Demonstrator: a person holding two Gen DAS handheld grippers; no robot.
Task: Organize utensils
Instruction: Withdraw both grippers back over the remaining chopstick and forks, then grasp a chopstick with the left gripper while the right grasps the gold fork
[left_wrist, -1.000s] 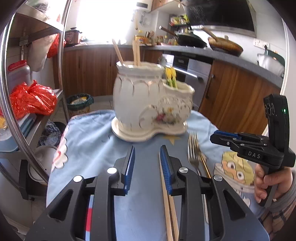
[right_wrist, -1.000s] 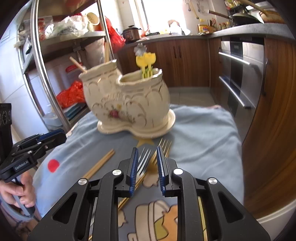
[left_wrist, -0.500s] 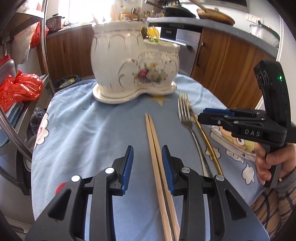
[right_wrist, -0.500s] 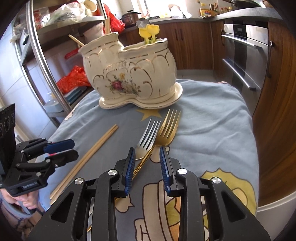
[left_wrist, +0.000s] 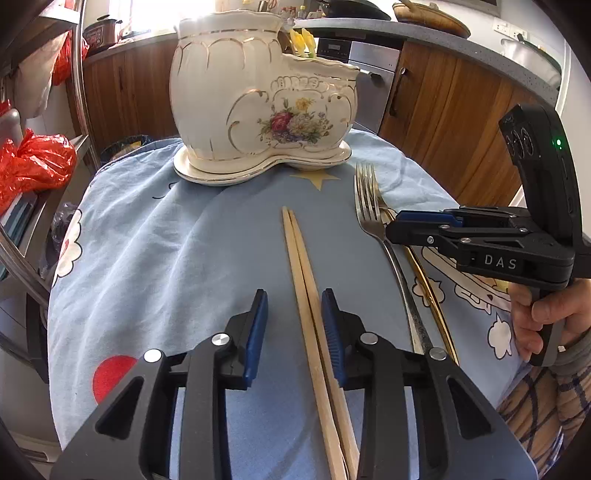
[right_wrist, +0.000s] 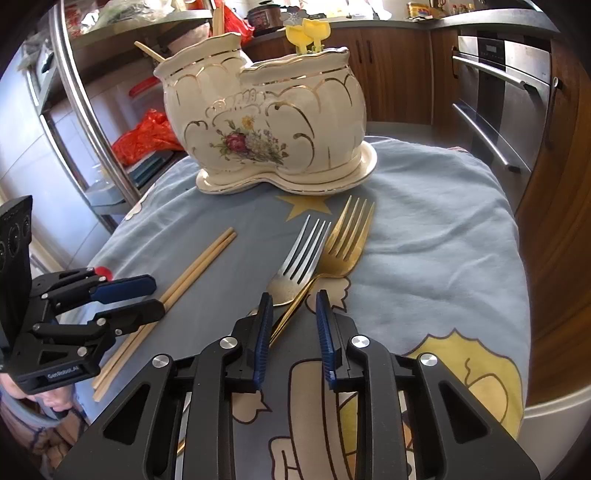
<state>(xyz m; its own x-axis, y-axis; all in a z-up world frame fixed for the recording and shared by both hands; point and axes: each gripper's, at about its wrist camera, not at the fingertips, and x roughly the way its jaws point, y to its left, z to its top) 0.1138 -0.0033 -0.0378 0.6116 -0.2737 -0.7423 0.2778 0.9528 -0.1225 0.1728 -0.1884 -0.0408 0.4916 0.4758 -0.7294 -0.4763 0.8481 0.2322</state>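
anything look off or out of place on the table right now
Nothing is spilled or broken. The silver fork and gold fork lie crossed, the gold handle running under the silver fork's head, and the chopsticks lie loose on the cloth rather than in the ceramic holder.

Red plastic bag (left_wrist: 33, 166) on steel rack (left_wrist: 79, 92), oven (right_wrist: 506, 96) behind.

The utensil holder (left_wrist: 258, 92) is glossy glazed ceramic with gilt trim. Beside it lie matt wooden chopsticks (left_wrist: 306, 280) and polished metal forks (right_wrist: 325, 251) on soft cloth (left_wrist: 166, 258).

Chopsticks (left_wrist: 301, 258) lie left of two forks (left_wrist: 369, 206) on the cloth (left_wrist: 147, 258), holder (left_wrist: 258, 92) behind them.
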